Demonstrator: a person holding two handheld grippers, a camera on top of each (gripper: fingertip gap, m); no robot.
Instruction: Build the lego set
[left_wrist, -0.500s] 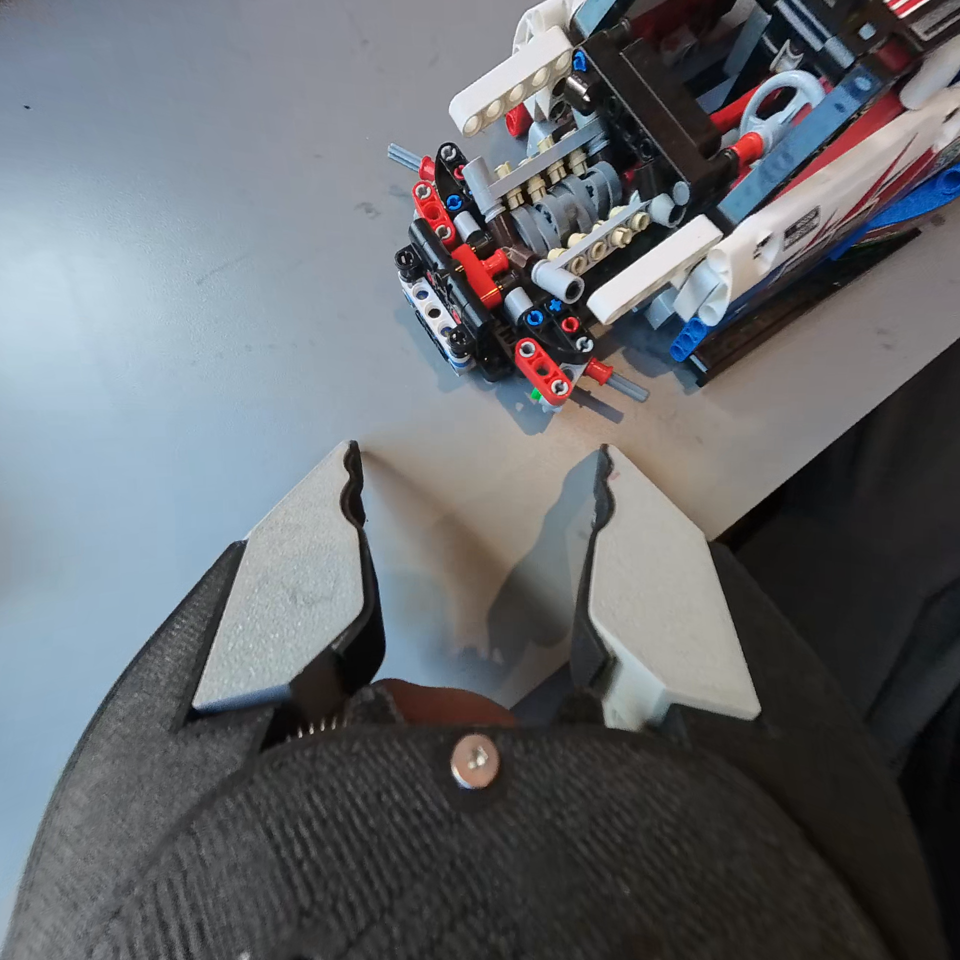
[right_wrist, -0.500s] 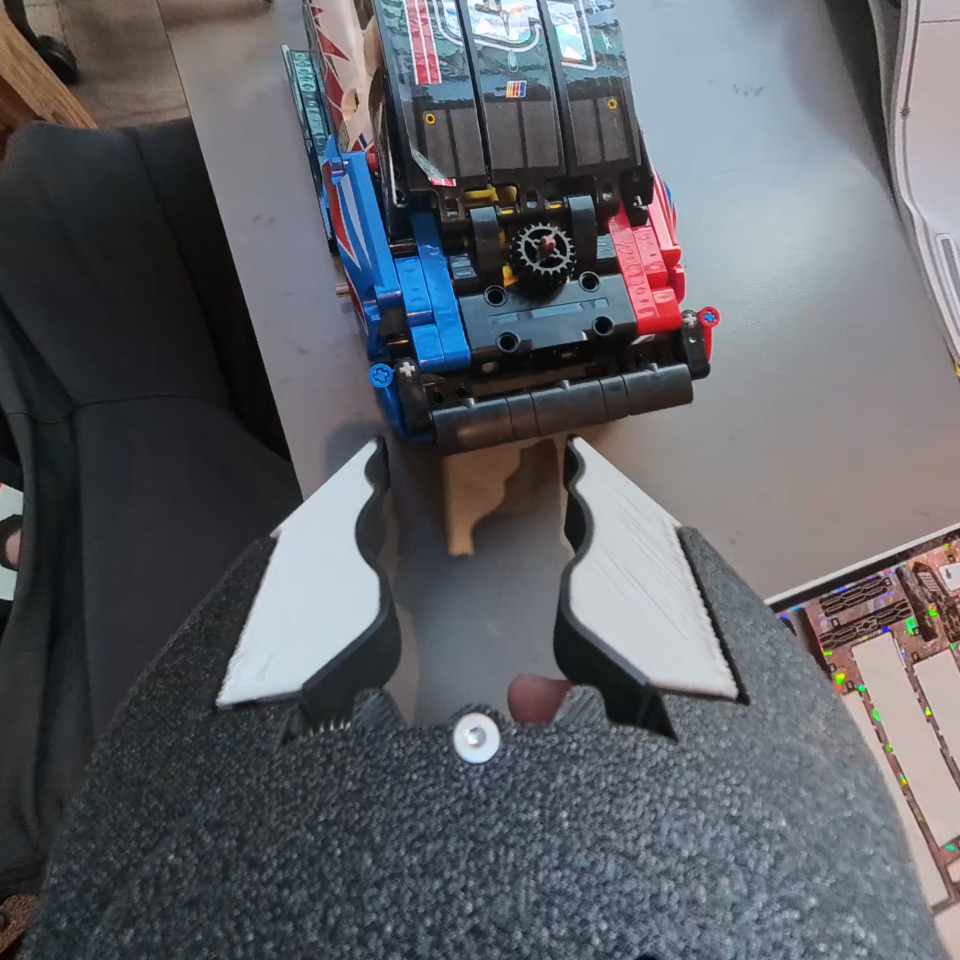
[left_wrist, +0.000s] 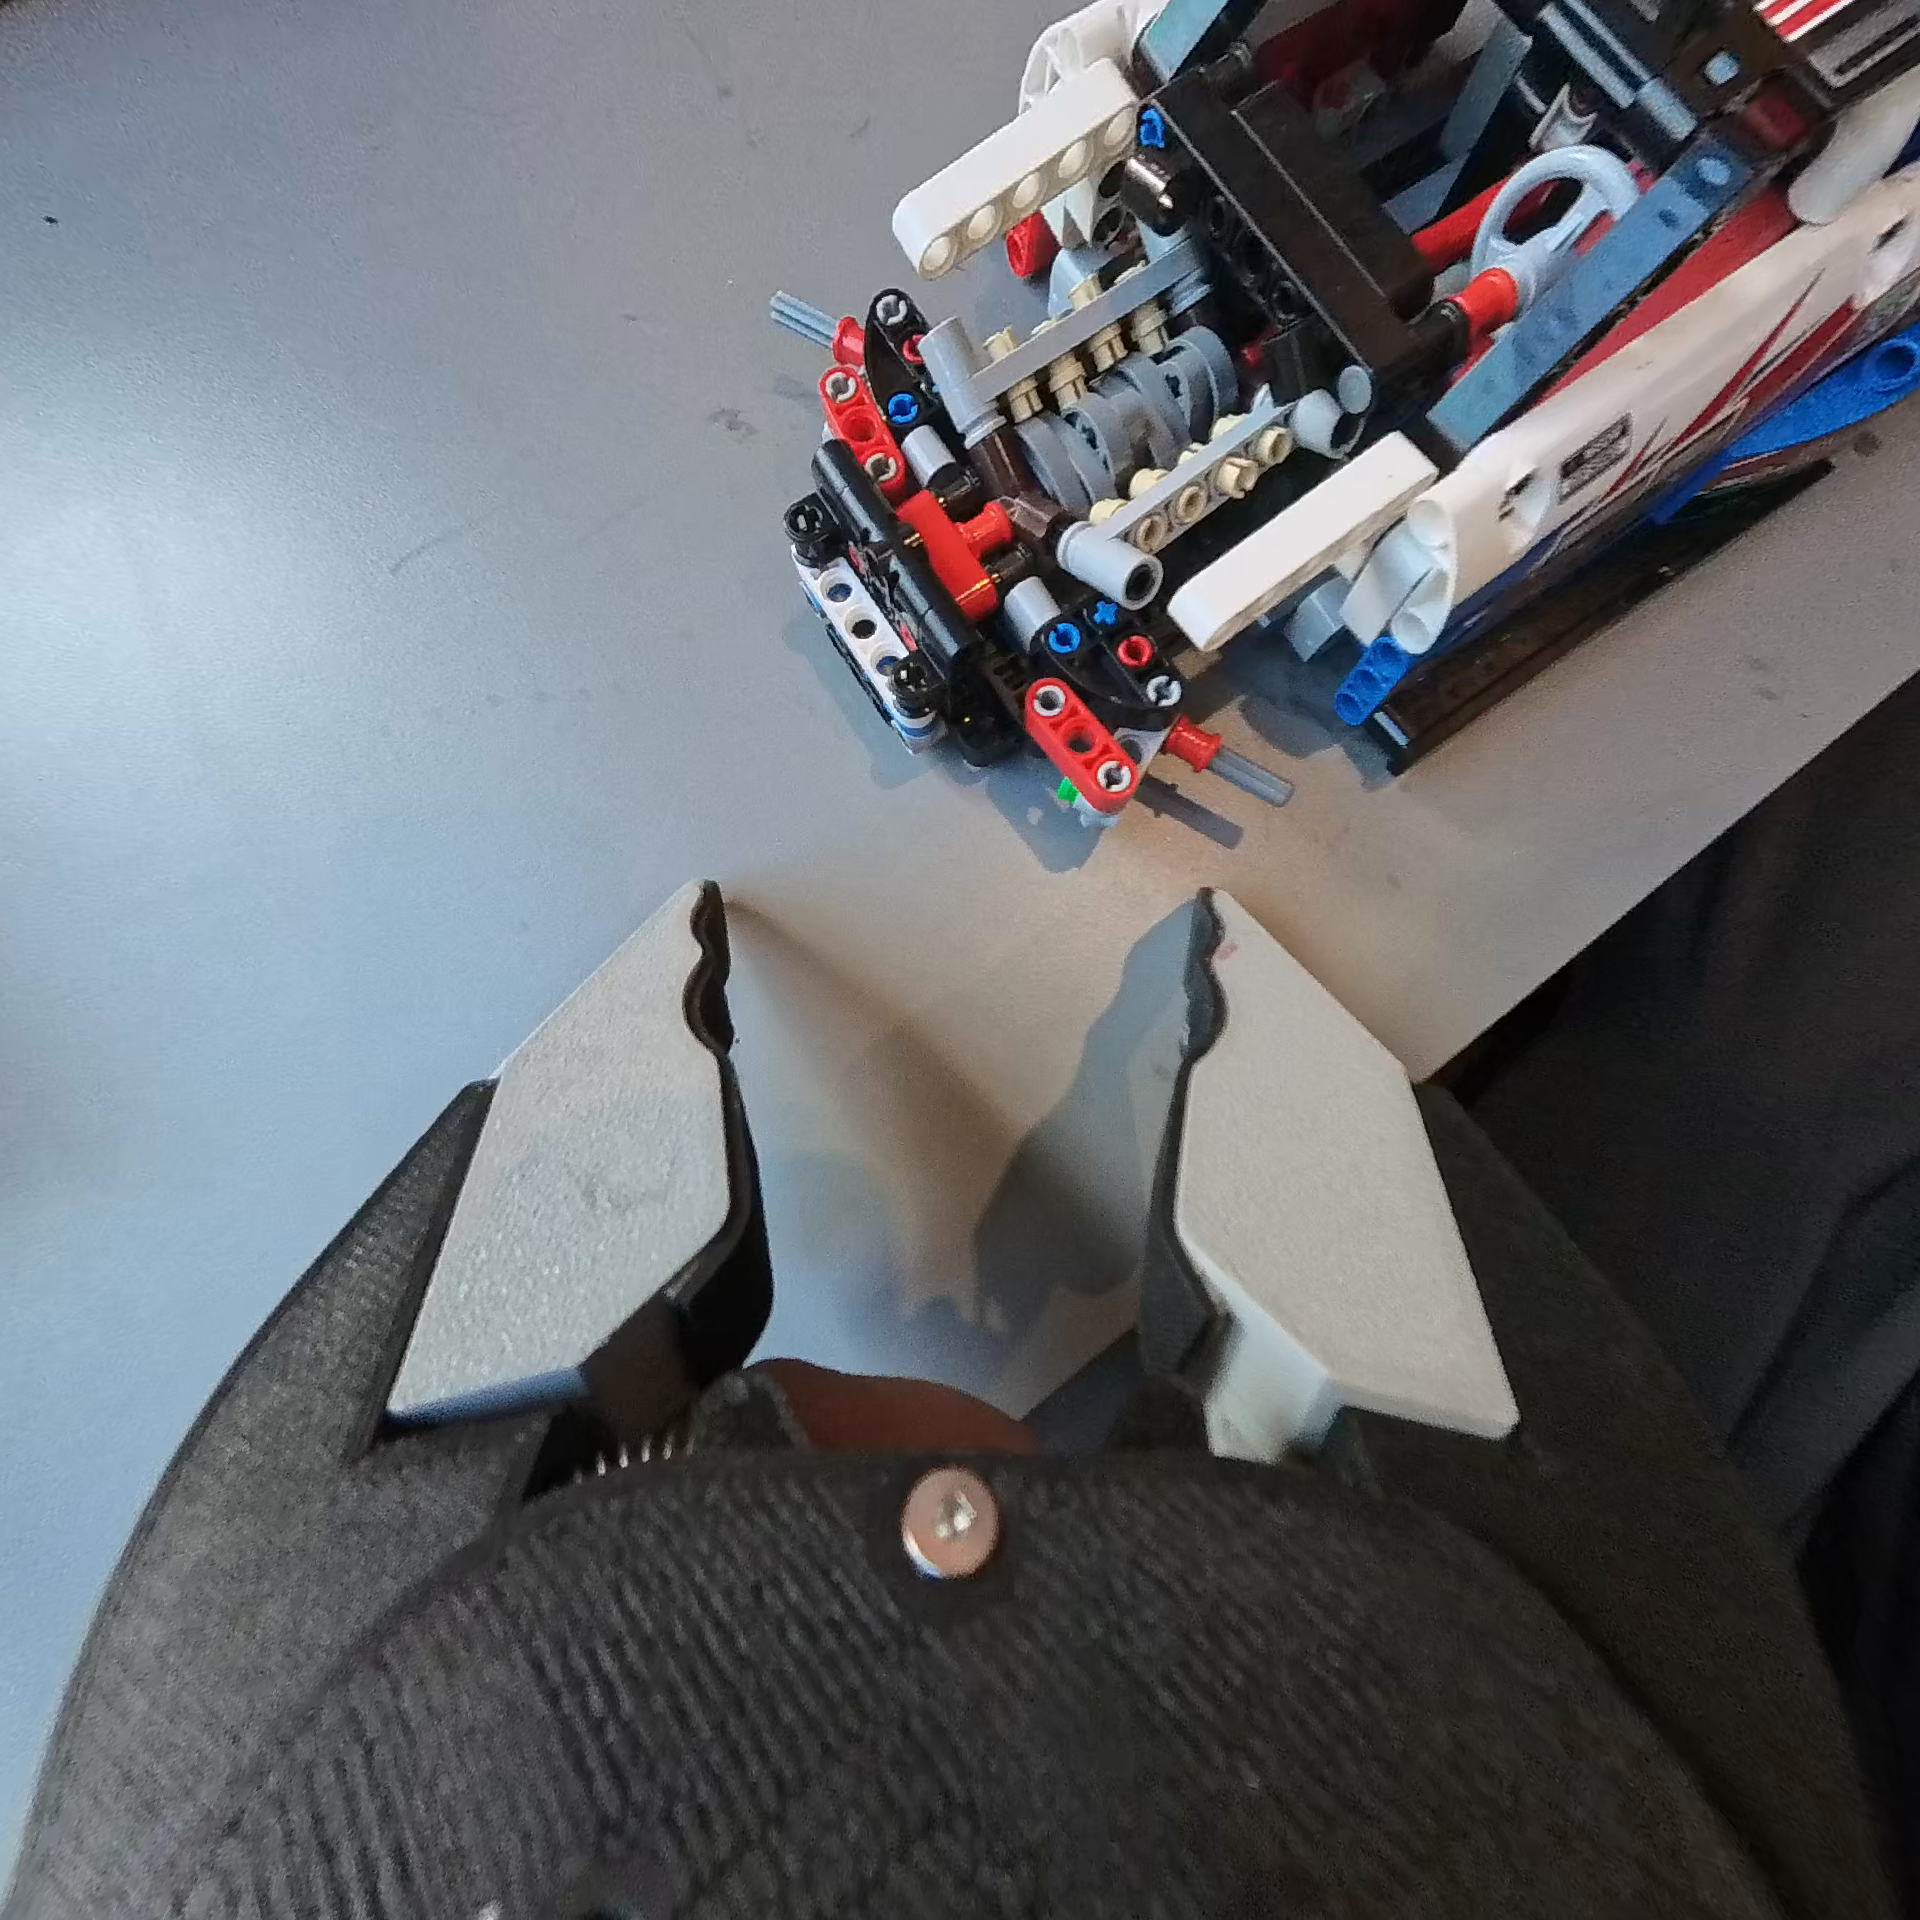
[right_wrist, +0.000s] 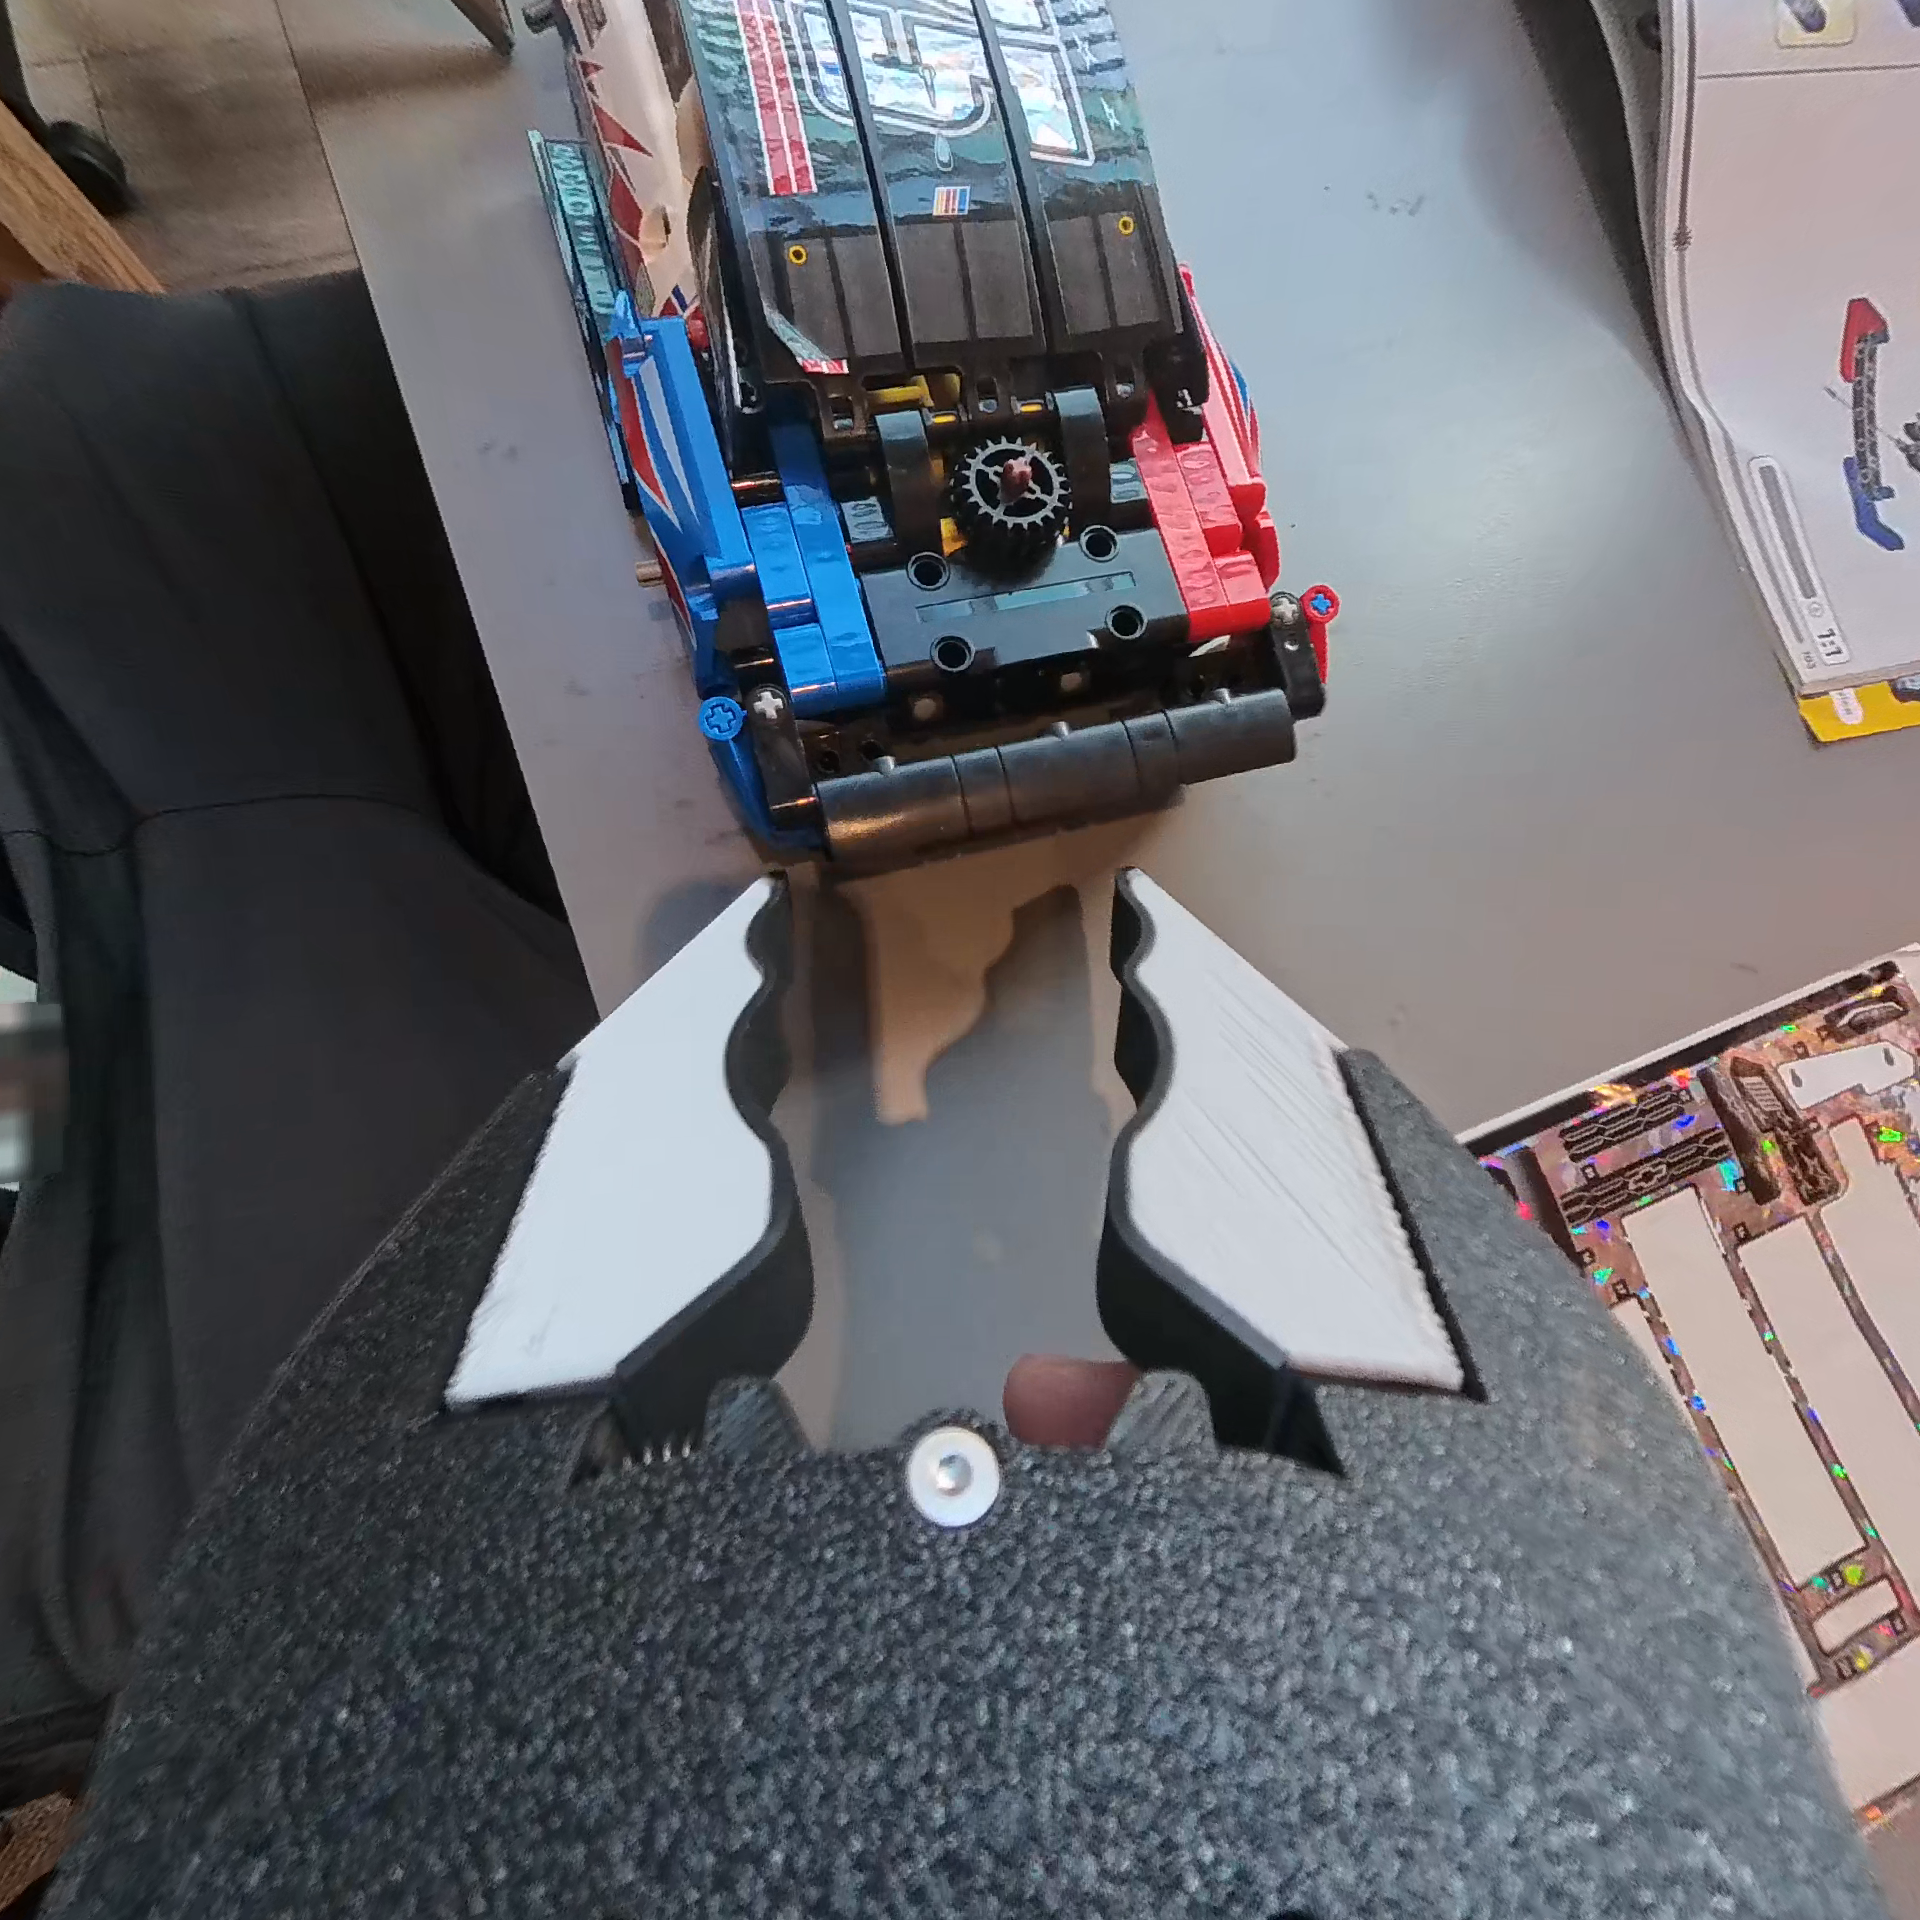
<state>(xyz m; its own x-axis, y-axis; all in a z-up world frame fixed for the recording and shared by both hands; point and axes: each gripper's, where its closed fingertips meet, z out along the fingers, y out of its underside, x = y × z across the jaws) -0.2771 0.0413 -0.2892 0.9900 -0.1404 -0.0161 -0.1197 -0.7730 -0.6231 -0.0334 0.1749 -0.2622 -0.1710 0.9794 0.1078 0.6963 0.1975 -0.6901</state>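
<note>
Both grippers empty and spread, facing opposite ends of a mostly built Lego race car.

Nearest me, the left gripper (left_wrist: 961, 904) hangs above the grey table (left_wrist: 312, 623), its 2 fingers apart and holding nothing; the right gripper (right_wrist: 951, 883) is likewise spread and empty, its tips just short of the black rear bumper (right_wrist: 1049, 784). The Lego car (right_wrist: 966, 436) sits near the table's edge, body panels on in blue, red and white with stickers applied. Beyond the left gripper the front end (left_wrist: 1039, 540) lies open, with engine, beams and bare axles exposed and no wheels in sight, so I judge bonnet and wheels remain. Farther right lie a used sticker sheet (right_wrist: 1766, 1299) and the instruction booklet (right_wrist: 1766, 364).
</note>
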